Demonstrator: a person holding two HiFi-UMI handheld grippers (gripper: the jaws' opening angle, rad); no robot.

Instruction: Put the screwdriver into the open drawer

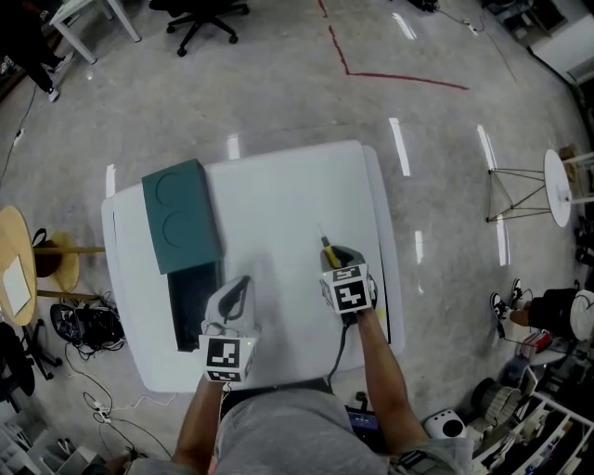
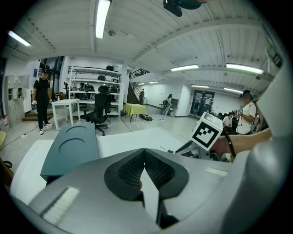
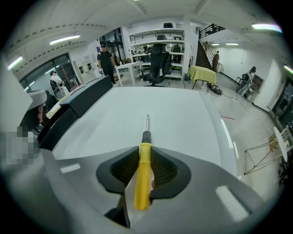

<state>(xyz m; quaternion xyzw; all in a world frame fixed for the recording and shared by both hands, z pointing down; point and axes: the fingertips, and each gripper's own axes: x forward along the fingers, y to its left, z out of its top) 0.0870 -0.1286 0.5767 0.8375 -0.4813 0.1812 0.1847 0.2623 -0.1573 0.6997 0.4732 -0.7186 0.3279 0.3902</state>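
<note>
A screwdriver (image 3: 144, 169) with a yellow handle and a thin metal shaft sits between the pads of my right gripper (image 3: 145, 153), which is shut on the handle. The shaft points away over the white table (image 1: 288, 195). In the head view the screwdriver (image 1: 328, 249) shows at the right gripper (image 1: 336, 260), right of the table's middle. My left gripper (image 1: 243, 284) is shut with nothing in it (image 2: 144, 153), near the front edge. It is just right of the open dark drawer (image 1: 193, 301), which is pulled out from the teal cabinet (image 1: 181, 215).
The teal cabinet (image 2: 71, 146) takes up the table's left side. Off the table lie a round wooden table (image 1: 14, 264) and cables (image 1: 88, 325) to the left. A white stand (image 1: 555, 190) is on the floor to the right and an office chair (image 1: 200, 17) far behind.
</note>
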